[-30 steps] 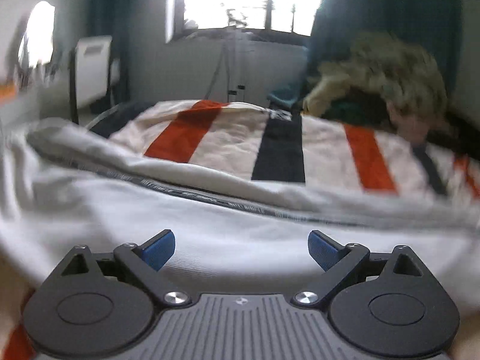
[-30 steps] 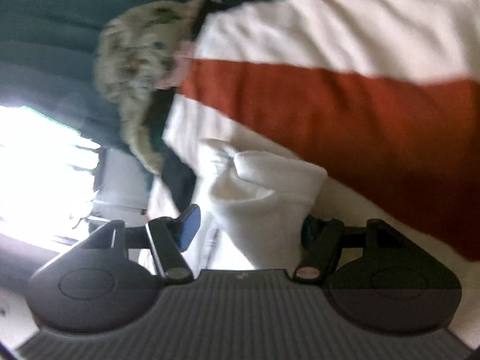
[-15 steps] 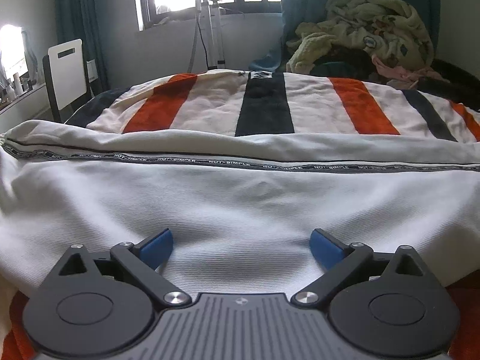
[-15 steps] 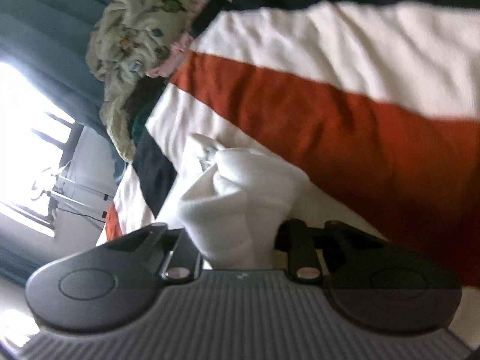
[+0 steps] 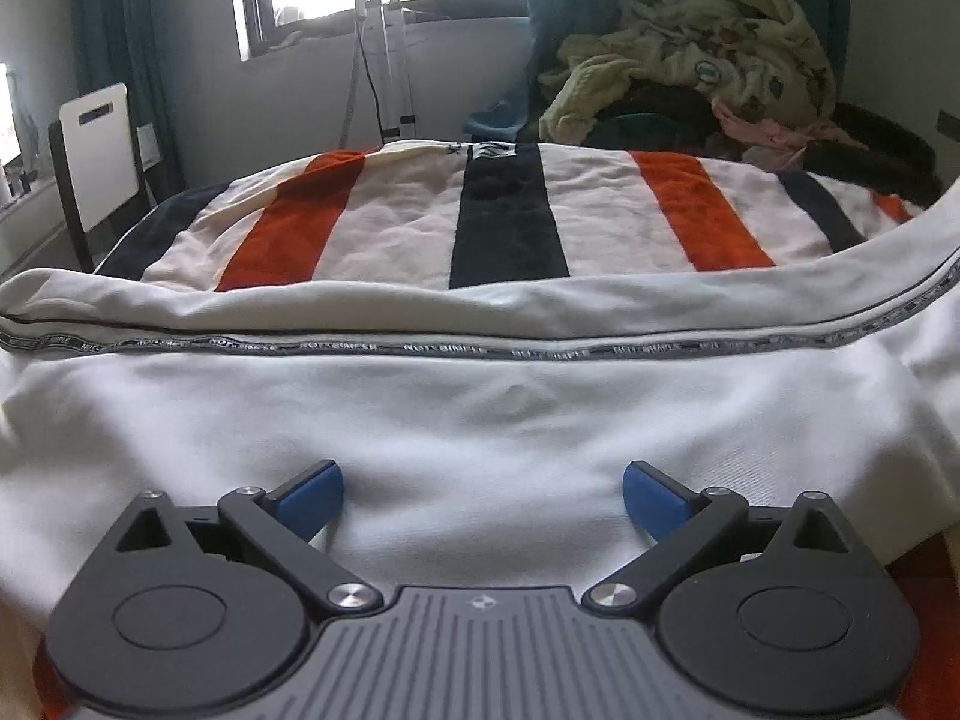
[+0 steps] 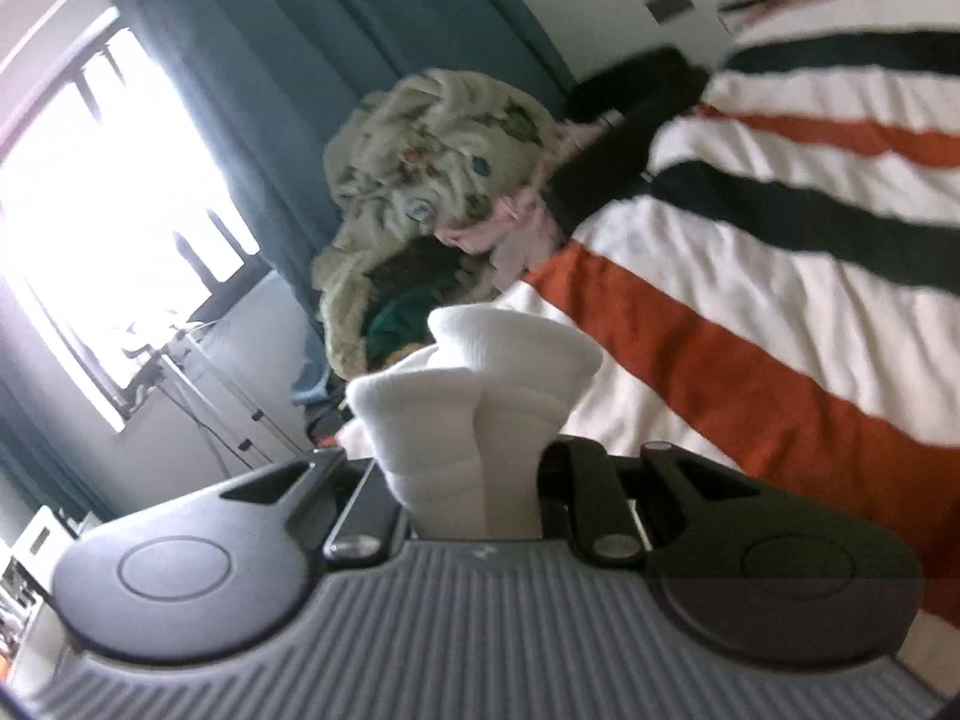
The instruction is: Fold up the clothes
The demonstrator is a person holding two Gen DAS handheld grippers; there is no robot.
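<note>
- The right gripper (image 6: 474, 468) has its jaws closing, and a bunched wad of the white garment (image 6: 480, 408) is squeezed between them, bulging out above the fingers in thick folds.
- Its view is rolled, so the striped bedspread (image 6: 750, 324) runs slantwise across the right side, and the window (image 6: 102, 210) stands tilted at the left.
- The left gripper (image 5: 483, 495) has its jaws spread wide; both blue pads (image 5: 309, 495) are in view just over the white garment (image 5: 480, 420), with cloth lying between them but nothing pinched.
- The garment lies stretched across the near part of the bed in the left wrist view, and a grey printed tape (image 5: 456, 349) runs along it from side to side.
- At the right edge of that view the cloth rises off the bed.
- Beyond the garment the bedspread (image 5: 510, 222) shows cream, orange and dark stripes.
- At the far end sits a heap of crumpled laundry (image 5: 708, 48), with teal curtains (image 5: 120, 48) beside the window and a white stand (image 5: 384, 54) before the wall.
</note>
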